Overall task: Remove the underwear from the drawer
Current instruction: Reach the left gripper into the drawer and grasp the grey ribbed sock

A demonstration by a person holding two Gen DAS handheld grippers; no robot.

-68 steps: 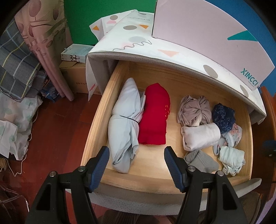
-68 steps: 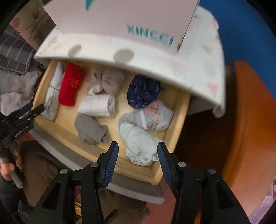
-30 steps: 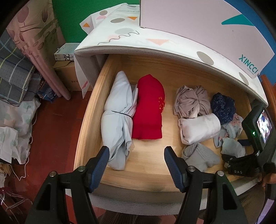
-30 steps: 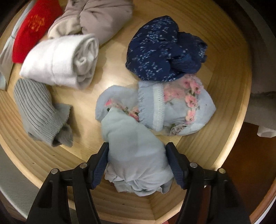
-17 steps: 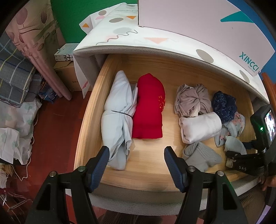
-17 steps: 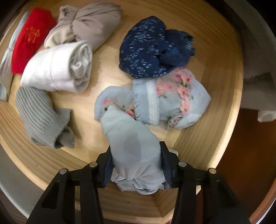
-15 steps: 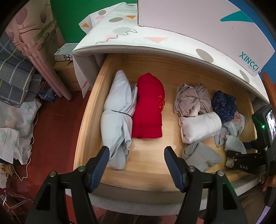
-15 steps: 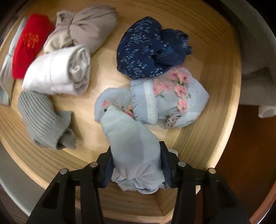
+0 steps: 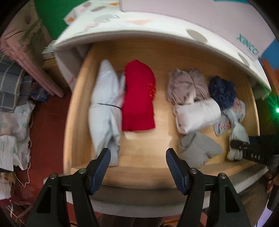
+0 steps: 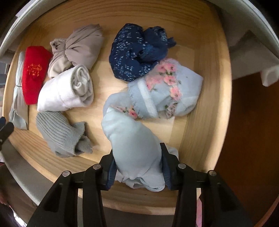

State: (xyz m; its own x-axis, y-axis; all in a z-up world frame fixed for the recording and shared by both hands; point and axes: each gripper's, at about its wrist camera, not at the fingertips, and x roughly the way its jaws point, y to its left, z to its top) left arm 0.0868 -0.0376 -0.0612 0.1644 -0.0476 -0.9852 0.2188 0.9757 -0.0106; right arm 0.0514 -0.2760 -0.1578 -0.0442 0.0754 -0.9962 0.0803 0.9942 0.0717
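Now the right gripper (image 10: 137,165) has just squeezed its fingers onto the pale blue underwear (image 10: 134,146) by the drawer (image 10: 205,122) front corner to lift it, while the left gripper (image 9: 137,167) waits with fingers apart.

light: soft, even | left view motion-blurred | fisheye edges dark, bent

Open left claw (image 9: 137,165), wooden drawer (image 9: 76,108), folded underwear (image 9: 238,132)

pink curtain (image 9: 26,52), green wall (image 9: 50,15), plaid fabric (image 9: 12,87), red-brown floor (image 9: 47,125)
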